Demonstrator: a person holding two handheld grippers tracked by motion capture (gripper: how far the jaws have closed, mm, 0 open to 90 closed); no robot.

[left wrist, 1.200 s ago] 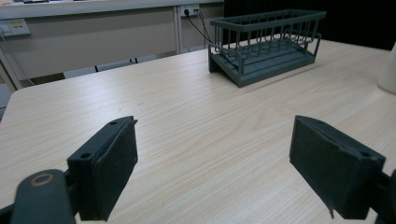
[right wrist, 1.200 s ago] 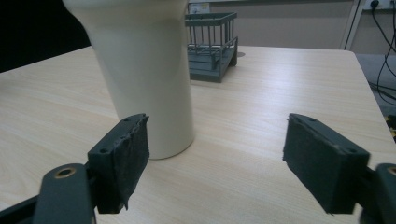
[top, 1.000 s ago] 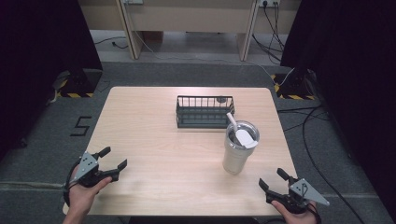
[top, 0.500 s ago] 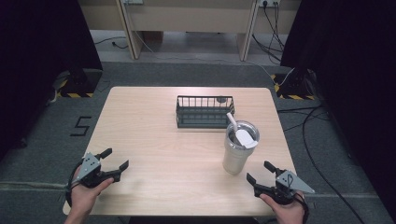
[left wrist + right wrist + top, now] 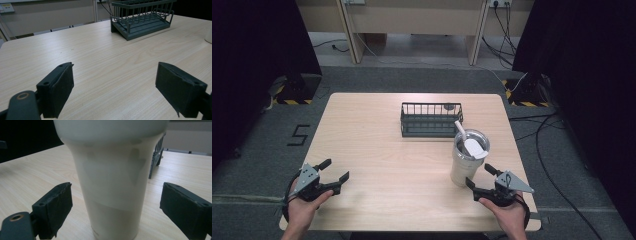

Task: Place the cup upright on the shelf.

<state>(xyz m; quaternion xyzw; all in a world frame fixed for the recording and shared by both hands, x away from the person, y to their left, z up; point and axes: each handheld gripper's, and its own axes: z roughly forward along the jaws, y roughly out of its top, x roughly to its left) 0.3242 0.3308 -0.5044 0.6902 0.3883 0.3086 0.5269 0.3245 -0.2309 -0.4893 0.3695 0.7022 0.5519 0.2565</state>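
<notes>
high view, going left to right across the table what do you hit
left claw → wire rack → tumbler → right claw. The rack sits farther back on the table; the tumbler stands just ahead of the open right claw.

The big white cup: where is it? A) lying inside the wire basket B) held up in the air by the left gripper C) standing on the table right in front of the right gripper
C: the tumbler stands upright on the table, between the open jaws of the right gripper, untouched.
</notes>
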